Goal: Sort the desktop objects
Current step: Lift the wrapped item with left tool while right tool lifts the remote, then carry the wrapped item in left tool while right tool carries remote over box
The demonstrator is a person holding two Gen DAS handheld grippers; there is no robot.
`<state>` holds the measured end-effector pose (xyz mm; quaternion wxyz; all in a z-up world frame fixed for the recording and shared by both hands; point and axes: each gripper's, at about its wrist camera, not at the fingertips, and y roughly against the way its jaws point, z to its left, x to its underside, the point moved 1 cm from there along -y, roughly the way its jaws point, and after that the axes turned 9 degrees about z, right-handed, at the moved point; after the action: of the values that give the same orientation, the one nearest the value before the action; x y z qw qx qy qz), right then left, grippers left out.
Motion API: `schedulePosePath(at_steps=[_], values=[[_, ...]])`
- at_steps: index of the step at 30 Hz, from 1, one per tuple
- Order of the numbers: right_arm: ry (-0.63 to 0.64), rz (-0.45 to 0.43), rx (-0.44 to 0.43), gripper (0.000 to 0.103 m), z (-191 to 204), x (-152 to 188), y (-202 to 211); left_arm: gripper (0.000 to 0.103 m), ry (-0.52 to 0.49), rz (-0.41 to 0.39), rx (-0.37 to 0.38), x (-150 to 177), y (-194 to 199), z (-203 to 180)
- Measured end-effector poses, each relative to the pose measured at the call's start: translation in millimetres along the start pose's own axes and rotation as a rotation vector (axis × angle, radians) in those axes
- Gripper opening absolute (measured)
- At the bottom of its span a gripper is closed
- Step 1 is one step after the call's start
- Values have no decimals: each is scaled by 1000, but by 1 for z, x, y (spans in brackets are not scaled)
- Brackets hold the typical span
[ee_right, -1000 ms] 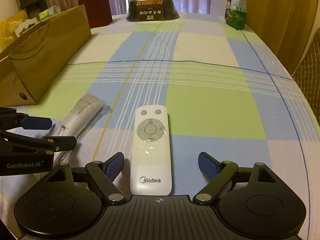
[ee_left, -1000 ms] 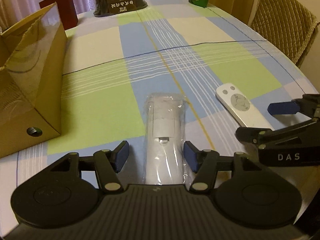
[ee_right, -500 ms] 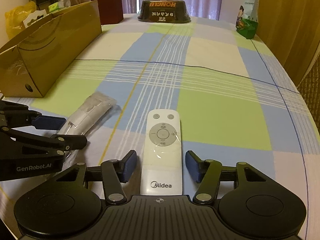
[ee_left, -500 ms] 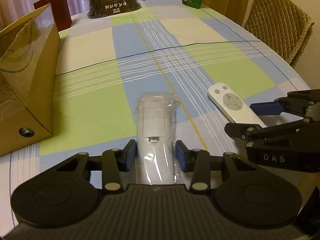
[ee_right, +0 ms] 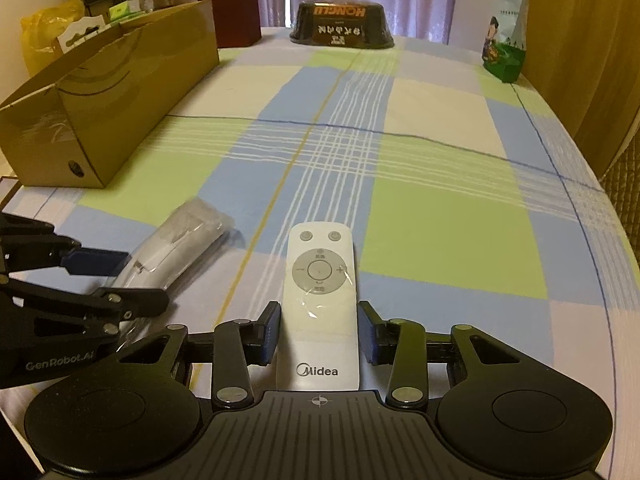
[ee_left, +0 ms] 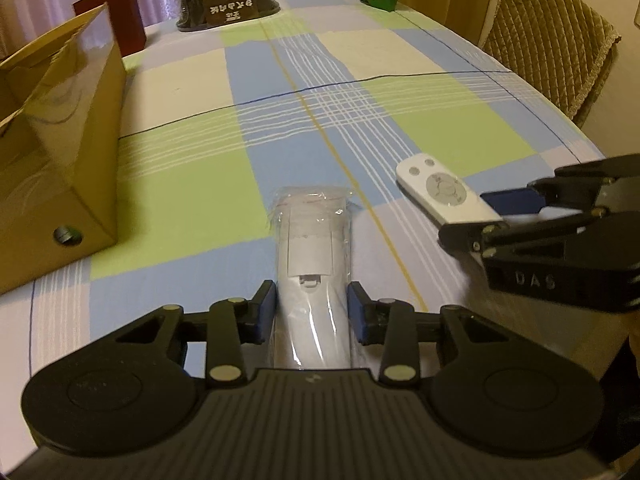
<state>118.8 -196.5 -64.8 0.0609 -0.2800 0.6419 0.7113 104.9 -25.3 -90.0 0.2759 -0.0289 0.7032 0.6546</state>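
The left gripper (ee_left: pixel 312 312) has its blue pads (ee_left: pixel 266 312) pressed on both sides of a wrapped remote (ee_left: pixel 312 256), which lies lengthwise between them on the tablecloth (ee_left: pixel 192 196), its far end pointing away from the fingers. The right gripper (ee_right: pixel 318 334) likewise pinches a white remote (ee_right: pixel 320 292) at its lower half, just above the Midea mark, buttons facing up and away from the fingers.

The two grippers sit side by side, close but apart; each shows at the edge of the other's view.

To the left of the left fingers stands an open cardboard box (ee_left: pixel 56 152), near but not touching the wrapped remote. Ahead of both pairs of fingers the cloth lies bare up to the far end, where a dark bowl (ee_right: pixel 342 24) sits upside down, a red box (ee_right: pixel 236 12) to its left and a green bag (ee_right: pixel 506 36) to its right. A chair (ee_left: pixel 552 36) stands past the table's right edge.
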Motion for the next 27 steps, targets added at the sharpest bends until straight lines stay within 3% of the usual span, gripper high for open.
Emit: schedulePosePath(at_steps=[12,27], values=[[9,-51,-7,39,25,6,36,33,31,-88,-24,12,56,17],[82,-158,-35,39,71,-13,83,33,115,-195,-104,25,125,53]])
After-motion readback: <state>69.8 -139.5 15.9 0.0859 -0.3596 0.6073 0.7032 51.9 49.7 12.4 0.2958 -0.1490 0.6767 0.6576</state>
